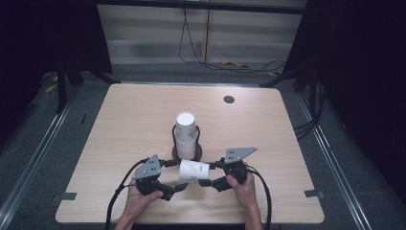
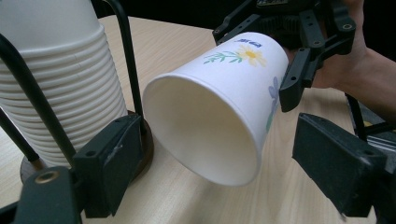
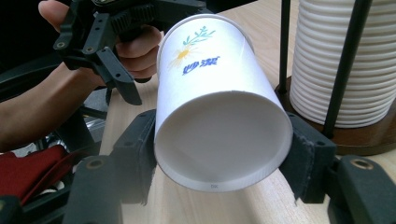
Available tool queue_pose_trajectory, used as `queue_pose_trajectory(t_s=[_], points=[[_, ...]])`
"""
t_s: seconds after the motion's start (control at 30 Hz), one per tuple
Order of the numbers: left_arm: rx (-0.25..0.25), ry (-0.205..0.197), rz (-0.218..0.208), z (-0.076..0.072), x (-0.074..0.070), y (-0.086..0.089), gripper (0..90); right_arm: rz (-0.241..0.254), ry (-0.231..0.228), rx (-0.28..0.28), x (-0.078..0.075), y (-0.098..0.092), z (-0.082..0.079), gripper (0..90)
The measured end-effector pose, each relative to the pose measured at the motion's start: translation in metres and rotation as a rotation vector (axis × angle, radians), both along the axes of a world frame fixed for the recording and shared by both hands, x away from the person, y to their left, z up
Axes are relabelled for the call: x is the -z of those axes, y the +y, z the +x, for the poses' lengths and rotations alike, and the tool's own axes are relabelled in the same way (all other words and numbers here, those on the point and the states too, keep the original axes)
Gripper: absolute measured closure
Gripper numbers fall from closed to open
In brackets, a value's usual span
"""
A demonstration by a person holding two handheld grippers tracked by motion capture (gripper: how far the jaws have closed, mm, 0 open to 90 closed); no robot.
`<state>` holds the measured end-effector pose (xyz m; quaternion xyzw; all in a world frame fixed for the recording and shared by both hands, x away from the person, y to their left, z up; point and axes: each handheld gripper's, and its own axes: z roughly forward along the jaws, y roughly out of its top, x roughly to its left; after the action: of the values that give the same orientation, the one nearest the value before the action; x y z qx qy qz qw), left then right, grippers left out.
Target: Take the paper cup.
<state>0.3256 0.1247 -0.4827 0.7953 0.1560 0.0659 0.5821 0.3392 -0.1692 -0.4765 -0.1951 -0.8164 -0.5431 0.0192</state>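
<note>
Here, what I read off my feeds:
Right gripper (image 1: 214, 173): my right hand (image 1: 244, 184) holds it near the table's (image 1: 134, 110) front edge, jaws pointing left and clamped on the base end of the paper cup (image 1: 194, 170).
Left gripper (image 1: 178, 175): my left hand (image 1: 141, 196) aims it right; its jaws stand spread on either side of the cup's open mouth, not touching it.
Paper cup: lying sideways between the grippers, lifted off the wood; smooth white paper, tapered, rolled rim, flower print and blue lettering.
Cup stack (image 1: 186, 134): upright, ribbed with nested rims, just behind the held cup, toward the table's middle.
Holder (image 1: 197, 148): thin black rods, round dark wooden base.
Table: pale wood grain, rounded corners.
</note>
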Motion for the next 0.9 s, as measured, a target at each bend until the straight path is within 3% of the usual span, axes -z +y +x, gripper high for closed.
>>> queue_pose_trajectory(t_s=[0.47,0.8,0.9], points=[[0.019,0.014,-0.004,0.0026,0.0032,-0.0020,15.6,0.038,-0.010,-0.027,0.0008,0.0031,-0.0016,35.3],[0.042,0.012,-0.027,0.0056,0.0045,-0.0024,15.5,0.075,-0.009,-0.048,0.0023,0.0044,-0.0023,35.3],[0.053,0.011,-0.051,0.0069,0.0042,-0.0018,15.6,0.081,-0.009,-0.051,0.0024,0.0046,-0.0022,35.3]])
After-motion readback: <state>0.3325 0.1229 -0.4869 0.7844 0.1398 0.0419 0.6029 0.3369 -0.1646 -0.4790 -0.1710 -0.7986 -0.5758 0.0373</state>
